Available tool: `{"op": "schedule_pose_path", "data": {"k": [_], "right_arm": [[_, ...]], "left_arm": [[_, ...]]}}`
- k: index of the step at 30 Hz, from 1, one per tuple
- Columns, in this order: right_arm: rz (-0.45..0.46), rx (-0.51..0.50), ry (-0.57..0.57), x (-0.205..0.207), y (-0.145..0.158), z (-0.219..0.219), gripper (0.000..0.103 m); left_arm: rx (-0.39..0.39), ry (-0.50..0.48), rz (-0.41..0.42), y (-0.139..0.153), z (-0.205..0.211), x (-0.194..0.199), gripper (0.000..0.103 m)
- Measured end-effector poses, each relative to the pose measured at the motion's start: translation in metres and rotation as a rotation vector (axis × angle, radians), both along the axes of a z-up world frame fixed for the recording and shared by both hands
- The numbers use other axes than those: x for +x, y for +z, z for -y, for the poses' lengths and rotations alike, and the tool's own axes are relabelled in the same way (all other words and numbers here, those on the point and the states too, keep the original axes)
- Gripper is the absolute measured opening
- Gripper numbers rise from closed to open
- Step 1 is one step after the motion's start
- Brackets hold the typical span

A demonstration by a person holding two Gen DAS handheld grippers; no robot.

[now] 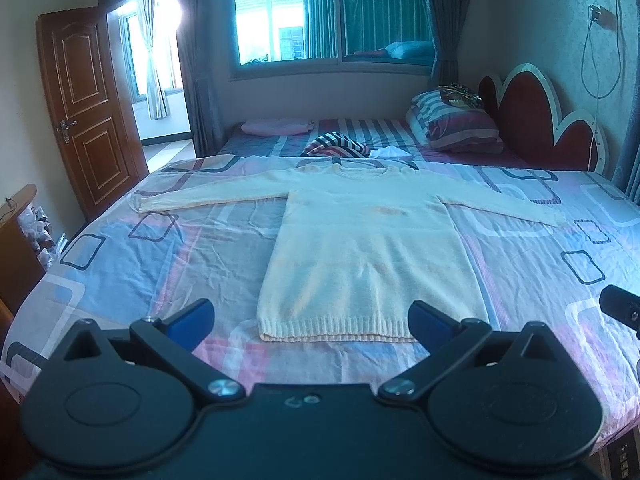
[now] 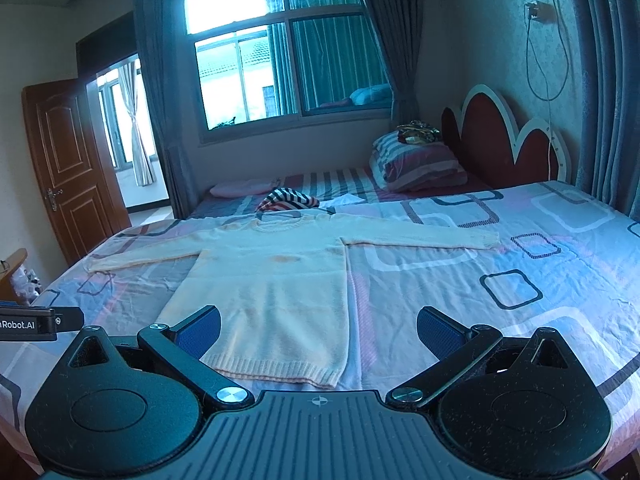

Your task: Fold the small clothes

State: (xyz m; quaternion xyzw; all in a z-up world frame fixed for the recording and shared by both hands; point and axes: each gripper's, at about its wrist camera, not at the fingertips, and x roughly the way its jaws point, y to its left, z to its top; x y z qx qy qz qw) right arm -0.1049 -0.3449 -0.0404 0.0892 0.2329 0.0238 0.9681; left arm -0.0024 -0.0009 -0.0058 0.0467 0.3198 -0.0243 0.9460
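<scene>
Nearest your lens in each wrist view sits the black gripper body with its two blue-padded fingers. Your left gripper (image 1: pixel 311 322) has its fingers spread wide and empty, poised above the ribbed hem of the cream sweater (image 1: pixel 368 256). Your right gripper (image 2: pixel 319 334) is likewise spread wide and holds nothing, with the hem's right corner lying between its pads. The sweater lies flat and face up on the patterned bedsheet (image 1: pixel 540 264), collar toward the window (image 1: pixel 332 12), both sleeves stretched out to the sides; a faint orange mark shows on the chest. Beyond the collar lie a striped bundle of cloth (image 1: pixel 336 146), a pink folded item (image 1: pixel 276 126) and stacked striped pillows (image 1: pixel 452 120) against the red headboard (image 1: pixel 540 120). Legible writing: at the left edge of the right wrist view, the other gripper's housing (image 2: pixel 32 324) reads "Robot.AI", its first letters cut off. No containers are visible in either view.
</scene>
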Motion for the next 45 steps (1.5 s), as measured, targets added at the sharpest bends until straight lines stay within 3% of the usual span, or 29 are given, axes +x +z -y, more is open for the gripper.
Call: {"op": "schedule_pose_path", "data": {"k": [21, 45], "right_arm": [[0.003, 0.016, -0.011, 0.004, -0.002, -0.001, 0.103], [-0.027, 0.002, -0.08, 0.032, -0.006, -0.017, 0.103]], "left_arm": [[-0.002, -0.004, -0.003, -0.002, -0.003, 0.006, 0.102], [-0.015, -0.055, -0.035, -0.018, -0.021, 0.054, 0.102]]}}
